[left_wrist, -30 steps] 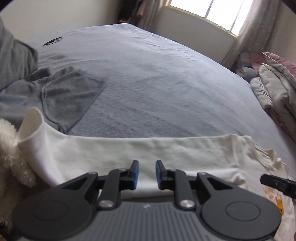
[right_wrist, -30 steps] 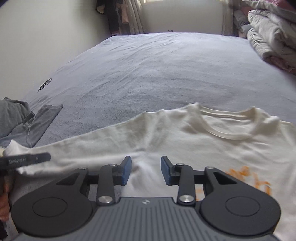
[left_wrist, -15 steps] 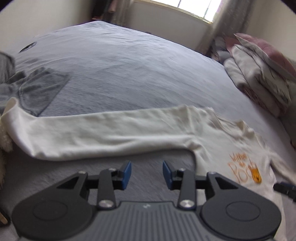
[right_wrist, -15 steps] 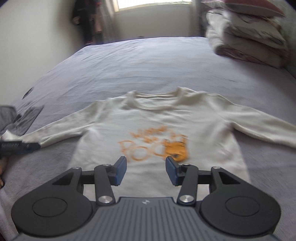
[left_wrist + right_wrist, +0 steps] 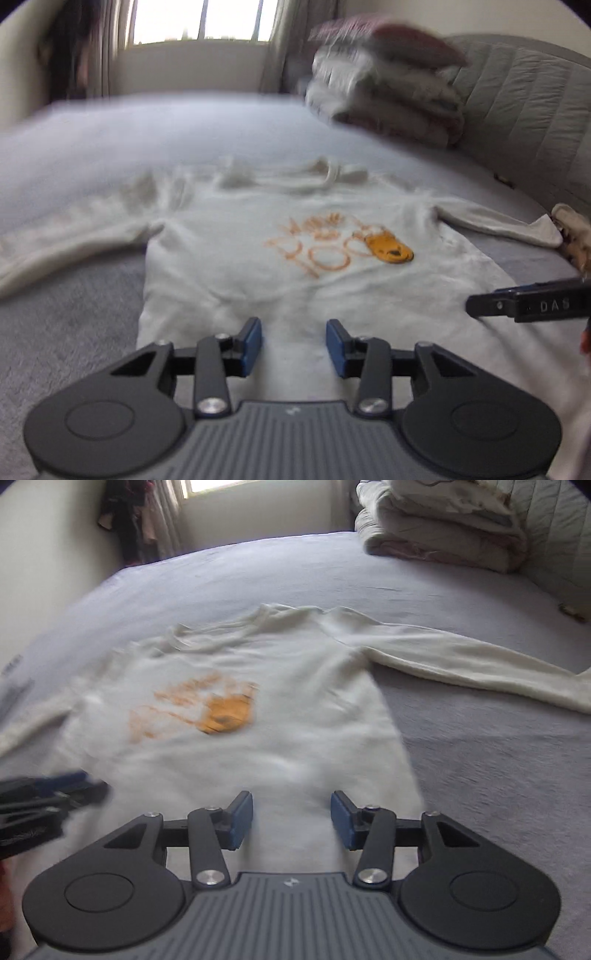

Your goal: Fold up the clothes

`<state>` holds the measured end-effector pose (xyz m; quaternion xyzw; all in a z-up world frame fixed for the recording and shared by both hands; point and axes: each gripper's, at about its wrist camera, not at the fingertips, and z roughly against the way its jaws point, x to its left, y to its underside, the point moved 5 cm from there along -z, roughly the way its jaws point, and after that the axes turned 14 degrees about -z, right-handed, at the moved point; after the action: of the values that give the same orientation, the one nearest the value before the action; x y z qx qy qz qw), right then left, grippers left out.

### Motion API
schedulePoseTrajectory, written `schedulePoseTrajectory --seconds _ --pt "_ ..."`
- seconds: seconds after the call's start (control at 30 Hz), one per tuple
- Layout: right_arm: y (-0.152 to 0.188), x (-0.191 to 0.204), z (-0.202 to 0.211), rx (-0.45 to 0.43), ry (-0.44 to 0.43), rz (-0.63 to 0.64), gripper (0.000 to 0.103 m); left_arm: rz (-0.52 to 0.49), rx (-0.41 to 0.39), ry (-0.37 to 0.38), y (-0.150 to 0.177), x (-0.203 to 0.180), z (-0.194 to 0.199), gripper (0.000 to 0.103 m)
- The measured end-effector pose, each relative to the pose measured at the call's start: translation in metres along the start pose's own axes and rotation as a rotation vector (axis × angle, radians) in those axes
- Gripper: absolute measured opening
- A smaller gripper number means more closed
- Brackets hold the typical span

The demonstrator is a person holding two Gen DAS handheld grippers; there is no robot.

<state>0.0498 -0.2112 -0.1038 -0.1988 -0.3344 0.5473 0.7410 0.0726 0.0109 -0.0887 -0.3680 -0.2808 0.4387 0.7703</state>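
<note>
Now, with the white shirt (image 5: pixel 236 266) lying face up on the bed (image 5: pixel 480 760), the left gripper (image 5: pixel 294 343) is opening empty while the right gripper (image 5: pixel 291 819) is hanging half open, both best taking the hem squarely.

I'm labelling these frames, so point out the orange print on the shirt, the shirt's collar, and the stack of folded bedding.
orange print (image 5: pixel 388 251), left wrist view, bear face.
collar (image 5: pixel 295 181), left wrist view, front neckband.
folded bedding (image 5: pixel 443 535), right wrist view, middle of stack.
</note>
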Motion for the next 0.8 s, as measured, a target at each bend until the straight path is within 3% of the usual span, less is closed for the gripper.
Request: schedulePoseTrajectory --seconds 0.17,0.3,0.4,0.6,0.8 --pt "0.013 -0.012 0.009 -0.054 -0.073 0.048 0.052 0.039 -0.006 -0.015 0.010 0.005 0.019 0.046" --pt "0.028 -0.025 0.020 -0.126 -0.125 0.117 0.053 -0.032 0.008 -0.046 0.019 -0.008 0.035 0.050" --pt "0.029 -0.031 0.027 -0.128 -0.140 0.121 0.056 -0.047 0.013 -0.039 0.024 -0.011 0.041 0.055" --pt "0.025 -0.028 0.028 -0.079 -0.097 0.153 0.061 -0.024 0.029 -0.014 0.020 -0.008 0.042 0.060" --pt "0.009 -0.032 0.025 -0.062 -0.037 0.073 0.066 0.061 0.037 -0.044 0.009 0.001 0.033 0.074"
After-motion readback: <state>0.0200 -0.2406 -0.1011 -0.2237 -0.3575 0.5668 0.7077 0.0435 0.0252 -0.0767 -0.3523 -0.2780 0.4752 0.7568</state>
